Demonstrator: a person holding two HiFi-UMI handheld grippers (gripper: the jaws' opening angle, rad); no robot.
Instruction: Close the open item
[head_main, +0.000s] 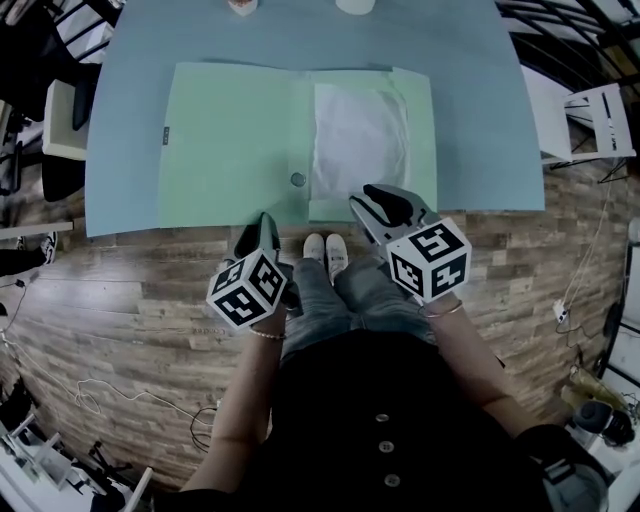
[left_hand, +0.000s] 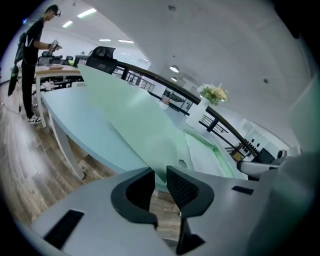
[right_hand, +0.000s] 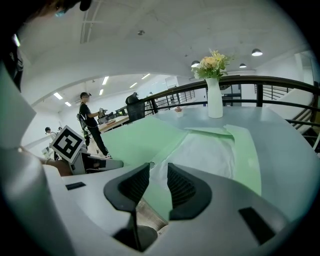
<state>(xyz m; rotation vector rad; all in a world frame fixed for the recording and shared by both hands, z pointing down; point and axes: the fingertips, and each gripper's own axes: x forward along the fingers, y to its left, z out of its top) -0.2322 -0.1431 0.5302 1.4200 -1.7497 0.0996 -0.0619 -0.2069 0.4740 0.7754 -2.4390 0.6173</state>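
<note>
Green folder lies open; my left gripper barely parted, right gripper wider; I'd nip the cover's edge squarely before folding.

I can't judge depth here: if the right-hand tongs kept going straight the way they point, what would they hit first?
Most likely the folder: its near edge lies right ahead of the right tongs, whose jaws stand apart. The paper lies further on.
</note>
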